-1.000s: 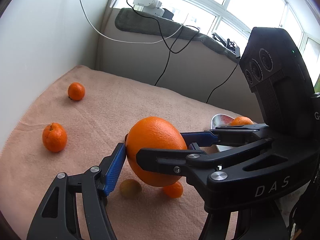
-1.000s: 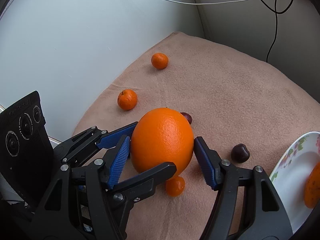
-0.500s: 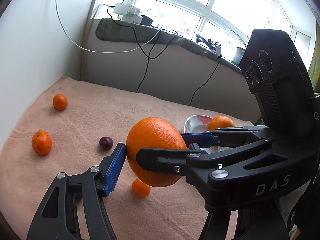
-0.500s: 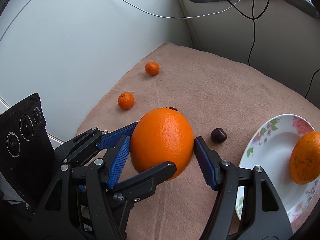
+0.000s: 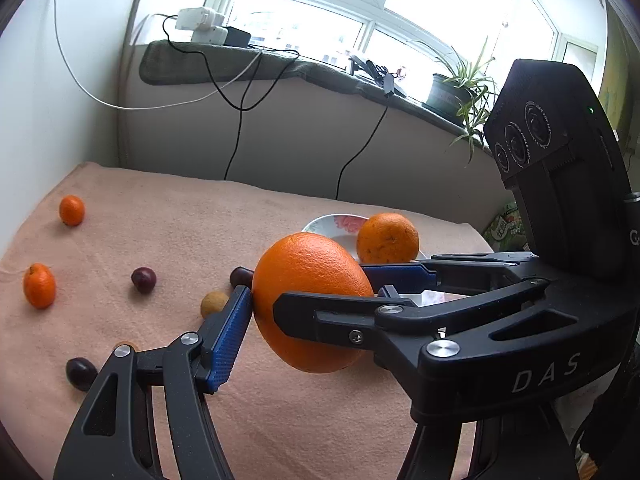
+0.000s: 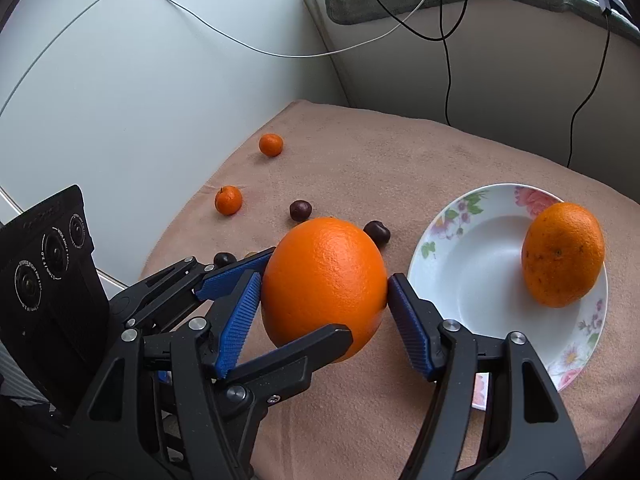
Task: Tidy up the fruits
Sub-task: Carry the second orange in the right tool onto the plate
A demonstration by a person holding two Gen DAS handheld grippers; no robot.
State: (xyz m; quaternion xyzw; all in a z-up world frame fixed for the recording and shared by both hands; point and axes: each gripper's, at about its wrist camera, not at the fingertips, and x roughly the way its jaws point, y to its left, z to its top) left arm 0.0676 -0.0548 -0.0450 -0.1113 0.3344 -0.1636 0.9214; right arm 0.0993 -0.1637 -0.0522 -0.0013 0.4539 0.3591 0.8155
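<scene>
Big orange (image 6: 324,288): it is hanging in the air above the pink blanket (image 6: 400,168), close to the flowered plate (image 6: 452,264).
Left tongs (image 5: 308,300): they are squeezing the orange.
Right tongs (image 6: 320,312): they are squeezing it too, from the other sides.
Feel: it looks round, heavy and firm, maybe slippery, so holding its fat middle is best.

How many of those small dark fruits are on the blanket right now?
3. First dark fruit in the open on the blanket; second dark fruit peeking from behind the held orange; third dark fruit at the near left edge. More may hide behind the orange.
</scene>
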